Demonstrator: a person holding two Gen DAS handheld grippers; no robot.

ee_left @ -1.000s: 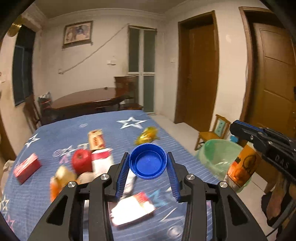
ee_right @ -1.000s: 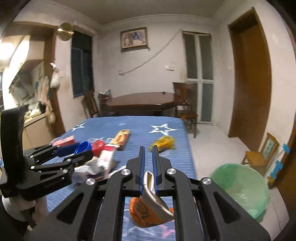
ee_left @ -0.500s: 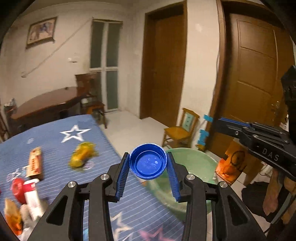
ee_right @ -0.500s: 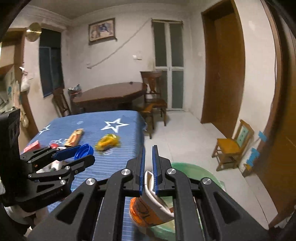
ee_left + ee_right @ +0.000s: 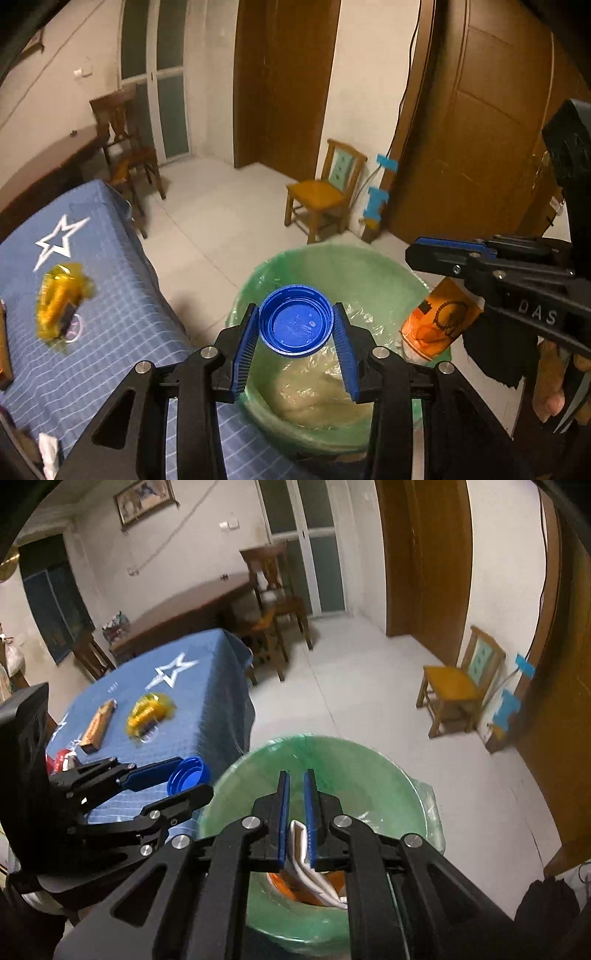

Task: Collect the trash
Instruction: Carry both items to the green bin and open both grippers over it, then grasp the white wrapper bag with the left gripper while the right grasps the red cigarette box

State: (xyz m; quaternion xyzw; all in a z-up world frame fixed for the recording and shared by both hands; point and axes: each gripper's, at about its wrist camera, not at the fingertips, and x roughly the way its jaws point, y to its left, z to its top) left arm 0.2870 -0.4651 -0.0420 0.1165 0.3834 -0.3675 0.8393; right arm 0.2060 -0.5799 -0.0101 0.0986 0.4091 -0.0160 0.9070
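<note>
My left gripper (image 5: pixel 295 325) is shut on a blue bottle cap (image 5: pixel 295 320), hollow side toward the camera, held over the near rim of a bin lined with a green bag (image 5: pixel 332 266). My right gripper (image 5: pixel 296 786) is shut on a crumpled orange and white paper cup (image 5: pixel 308 871), which hangs over the bin's mouth (image 5: pixel 369 760). In the left wrist view the right gripper (image 5: pixel 417 254) holds that cup (image 5: pixel 439 321) above the bin's right rim. The left gripper (image 5: pixel 192 779) with the cap (image 5: pixel 188 773) shows left of the bin in the right wrist view.
A table under a blue star cloth (image 5: pixel 110 295) stands left of the bin, bearing a yellow wrapper (image 5: pixel 59 299) and a brown packet (image 5: pixel 98 722). A small wooden chair (image 5: pixel 321 195) stands by the doors. A dark table and chair (image 5: pixel 266 602) lie farther back.
Both grippers swung right from over the blue table to above the green bin and tipped downward. The cap and the cup stayed gripped throughout.
</note>
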